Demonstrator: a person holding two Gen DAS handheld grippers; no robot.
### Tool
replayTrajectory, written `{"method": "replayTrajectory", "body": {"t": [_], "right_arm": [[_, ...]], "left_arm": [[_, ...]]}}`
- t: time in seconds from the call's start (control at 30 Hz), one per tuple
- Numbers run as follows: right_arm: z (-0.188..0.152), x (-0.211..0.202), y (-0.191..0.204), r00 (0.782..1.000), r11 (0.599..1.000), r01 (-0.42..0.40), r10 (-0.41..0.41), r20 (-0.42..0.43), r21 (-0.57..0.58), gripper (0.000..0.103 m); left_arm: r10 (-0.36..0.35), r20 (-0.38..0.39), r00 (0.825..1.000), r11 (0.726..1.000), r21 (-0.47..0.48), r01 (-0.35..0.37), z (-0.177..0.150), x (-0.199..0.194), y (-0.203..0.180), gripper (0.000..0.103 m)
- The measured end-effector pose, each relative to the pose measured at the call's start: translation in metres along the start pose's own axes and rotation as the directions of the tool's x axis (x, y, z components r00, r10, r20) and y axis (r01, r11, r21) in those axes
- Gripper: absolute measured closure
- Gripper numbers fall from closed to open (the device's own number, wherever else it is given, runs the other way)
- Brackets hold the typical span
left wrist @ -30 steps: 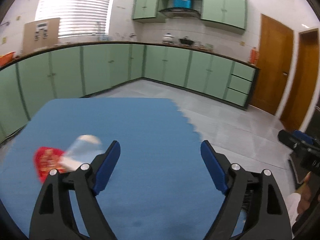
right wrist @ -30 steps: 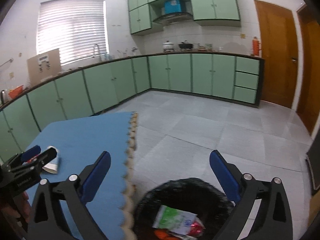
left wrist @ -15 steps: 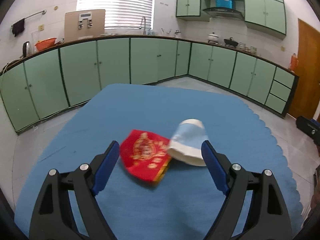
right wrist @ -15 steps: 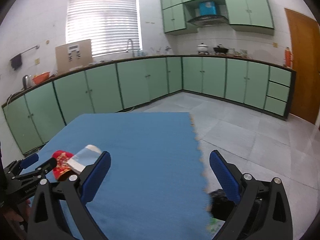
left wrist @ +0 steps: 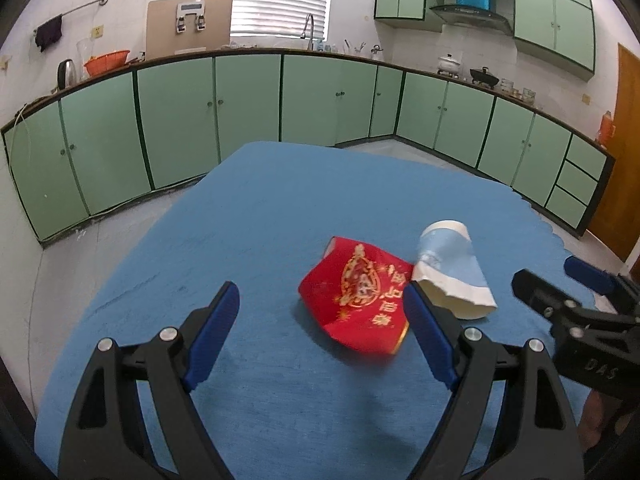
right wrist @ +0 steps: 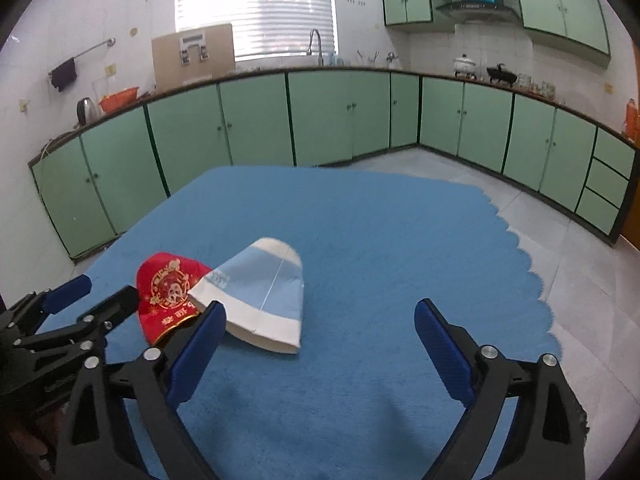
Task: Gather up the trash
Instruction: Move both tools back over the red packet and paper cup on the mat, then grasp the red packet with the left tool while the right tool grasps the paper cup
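Two pieces of trash are lying on the blue foam mat: one flattened red paper cup with gold print and one crushed blue-and-white paper cup, touching each other.

In the left wrist view the left gripper is hanging wide, nothing between its pads, the red cup sitting at one o'clock from it. Only the right wrist view is showing the mat's scalloped edge fully.

The right gripper is also gaping, its jaws having just been closing slightly on nothing; the blue cup is lying at eleven o'clock.
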State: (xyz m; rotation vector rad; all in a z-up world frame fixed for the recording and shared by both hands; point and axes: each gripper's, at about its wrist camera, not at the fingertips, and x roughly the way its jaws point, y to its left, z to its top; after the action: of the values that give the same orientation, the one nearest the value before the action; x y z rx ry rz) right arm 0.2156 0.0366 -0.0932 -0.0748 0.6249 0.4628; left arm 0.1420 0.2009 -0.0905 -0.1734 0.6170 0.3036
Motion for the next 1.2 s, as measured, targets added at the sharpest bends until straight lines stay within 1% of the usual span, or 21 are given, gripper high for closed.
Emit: {"method": "replayTrajectory", "body": {"t": [0.07, 0.2, 0.27, 0.4, 0.53, 0.6, 0.7, 0.8, 0.87, 0.9, 0.93, 1.0, 1.03, 1.07, 1.2], "right_arm": [[-0.002, 0.005, 0.003, 1.000, 1.000, 0.009, -0.009, -0.018, -0.013, 0.016], [-0.007, 0.013, 0.007, 0.999, 0.999, 0.032, -0.033, -0.042, -0.022, 0.019], [-0.008, 0.015, 0.007, 0.998, 0.999, 0.031, -0.032, -0.053, -0.016, 0.021], [-0.006, 0.022, 0.006, 0.996, 1.000, 0.020, -0.020, -0.083, -0.003, 0.024], [-0.006, 0.034, 0.008, 0.990, 1.000, 0.000, -0.001, -0.138, -0.008, 0.034], [-0.007, 0.036, 0.009, 0.988, 1.000, -0.010, 0.009, -0.151, -0.006, 0.036], [-0.008, 0.038, 0.009, 0.985, 0.999, -0.032, 0.031, -0.169, -0.003, 0.042], [-0.008, 0.041, 0.011, 0.981, 0.998, -0.055, 0.053, -0.188, -0.007, 0.052], [-0.008, 0.042, 0.014, 0.978, 0.997, -0.072, 0.067, -0.197, -0.019, 0.063], [-0.008, 0.042, 0.015, 0.977, 0.997, -0.077, 0.071, -0.200, -0.025, 0.067], [-0.008, 0.042, 0.018, 0.976, 0.995, -0.089, 0.080, -0.204, -0.037, 0.076], [-0.008, 0.041, 0.022, 0.977, 0.995, -0.084, 0.071, -0.200, -0.057, 0.076], [-0.008, 0.040, 0.021, 0.978, 0.995, -0.082, 0.069, -0.197, -0.061, 0.080], [-0.008, 0.038, 0.019, 0.979, 0.995, -0.079, 0.067, -0.191, -0.056, 0.089], [-0.007, 0.033, 0.012, 0.981, 0.995, -0.096, 0.089, -0.173, -0.029, 0.092]], "left_arm": [[0.000, -0.004, 1.000, 1.000, -0.007, 0.000, 0.000, 0.001, -0.001, 0.022], [-0.002, -0.008, 1.000, 1.000, -0.009, 0.001, 0.001, 0.004, 0.000, 0.022], [-0.003, -0.012, 1.000, 1.000, -0.007, 0.003, 0.001, 0.006, -0.001, 0.022], [-0.001, -0.022, 1.000, 1.000, -0.006, 0.001, 0.000, 0.009, -0.001, 0.022], [0.000, -0.029, 1.000, 1.000, -0.017, -0.001, 0.001, 0.012, -0.001, 0.022], [-0.001, -0.032, 0.999, 1.000, -0.021, 0.000, 0.002, 0.013, 0.000, 0.022], [-0.001, -0.040, 0.999, 1.000, -0.026, 0.000, 0.002, 0.016, 0.000, 0.022], [-0.002, -0.052, 0.999, 0.999, -0.035, 0.001, 0.003, 0.020, 0.004, 0.022], [-0.005, -0.058, 0.998, 0.999, -0.039, 0.003, 0.004, 0.023, 0.007, 0.022], [-0.007, -0.061, 0.998, 0.999, -0.041, 0.004, 0.004, 0.024, 0.008, 0.022], [-0.007, -0.063, 0.998, 0.999, -0.042, 0.004, 0.005, 0.025, 0.009, 0.022], [-0.008, -0.070, 0.998, 0.999, -0.045, 0.005, 0.005, 0.027, 0.010, 0.022], [-0.009, -0.072, 0.997, 0.999, -0.047, 0.005, 0.005, 0.028, 0.011, 0.022], [-0.010, -0.074, 0.997, 0.999, -0.049, 0.006, 0.006, 0.028, 0.012, 0.022], [-0.012, -0.082, 0.997, 0.999, -0.042, 0.009, 0.006, 0.030, 0.010, 0.022]]}}
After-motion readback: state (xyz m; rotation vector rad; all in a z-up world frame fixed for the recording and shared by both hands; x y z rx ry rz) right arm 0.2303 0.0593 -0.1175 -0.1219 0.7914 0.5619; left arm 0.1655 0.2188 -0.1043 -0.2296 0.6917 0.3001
